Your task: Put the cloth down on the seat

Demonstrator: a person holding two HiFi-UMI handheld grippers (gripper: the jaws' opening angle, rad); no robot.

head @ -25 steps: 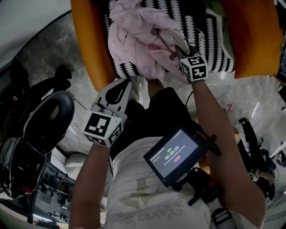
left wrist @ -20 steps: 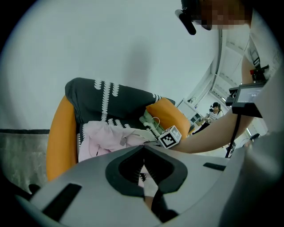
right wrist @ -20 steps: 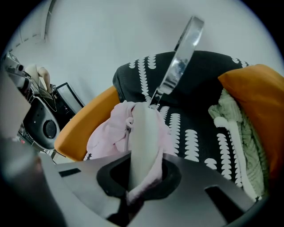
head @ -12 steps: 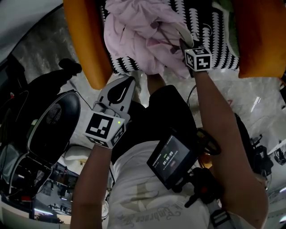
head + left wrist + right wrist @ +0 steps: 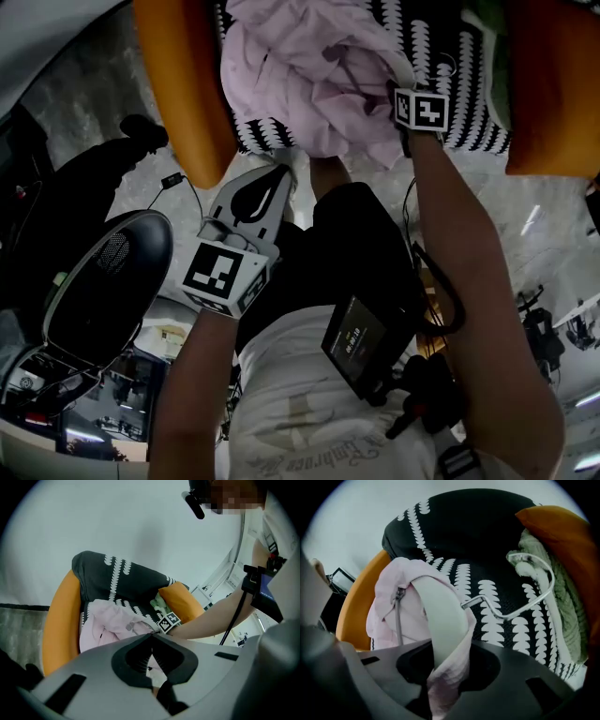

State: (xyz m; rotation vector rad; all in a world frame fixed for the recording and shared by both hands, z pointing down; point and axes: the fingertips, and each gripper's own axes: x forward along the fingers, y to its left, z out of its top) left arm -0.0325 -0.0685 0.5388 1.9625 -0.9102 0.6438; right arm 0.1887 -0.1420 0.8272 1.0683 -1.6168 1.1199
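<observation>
Cloth [image 5: 309,75], pale pink and crumpled, lies on the black-and-white patterned seat [image 5: 464,112] of an orange armchair [image 5: 183,94] in the head view. My right gripper [image 5: 392,86] reaches into it, while my left gripper [image 5: 277,178] hangs apart, below the seat's front edge.

Left gripper view: my jaws are closed together, empty.

Right gripper view: my jaws have just been opening and stand apart, with a fold of cloth and a white hanger [image 5: 443,620] loose between them.

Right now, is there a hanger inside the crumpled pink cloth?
Yes, a broad white hanger pokes out of the crumpled pink cloth.
</observation>
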